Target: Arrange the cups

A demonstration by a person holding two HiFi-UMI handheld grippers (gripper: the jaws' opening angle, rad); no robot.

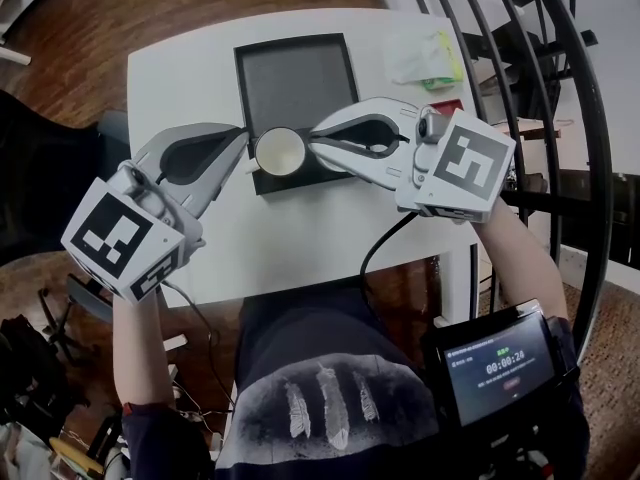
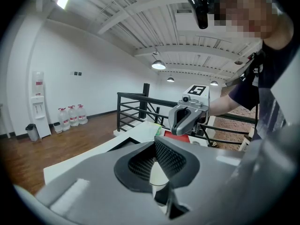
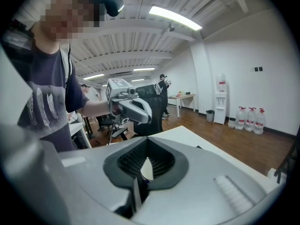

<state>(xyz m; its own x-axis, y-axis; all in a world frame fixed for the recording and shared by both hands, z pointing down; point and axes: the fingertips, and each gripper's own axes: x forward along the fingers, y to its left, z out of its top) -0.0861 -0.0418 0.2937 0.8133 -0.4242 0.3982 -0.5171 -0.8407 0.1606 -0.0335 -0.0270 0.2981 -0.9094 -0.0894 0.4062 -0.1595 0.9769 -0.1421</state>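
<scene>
A white cup (image 1: 280,153) stands upright and empty on the near edge of a dark square tray (image 1: 295,80) on the white table (image 1: 300,243). My left gripper (image 1: 243,141) lies just left of the cup, its jaws shut with nothing between them. My right gripper (image 1: 313,137) lies just right of it, also shut and empty. The two tips flank the cup; whether either touches it I cannot tell. In the left gripper view the cup (image 2: 159,178) shows pale behind the closed jaws (image 2: 156,141). The right gripper view shows only a sliver of the cup (image 3: 146,168).
A clear plastic bag with green and yellow print (image 1: 427,56) and a red item (image 1: 447,106) lie at the table's far right. A black railing (image 1: 565,118) runs past the right edge. A black cable (image 1: 385,238) crosses the near table edge. A screen (image 1: 497,363) hangs at the person's waist.
</scene>
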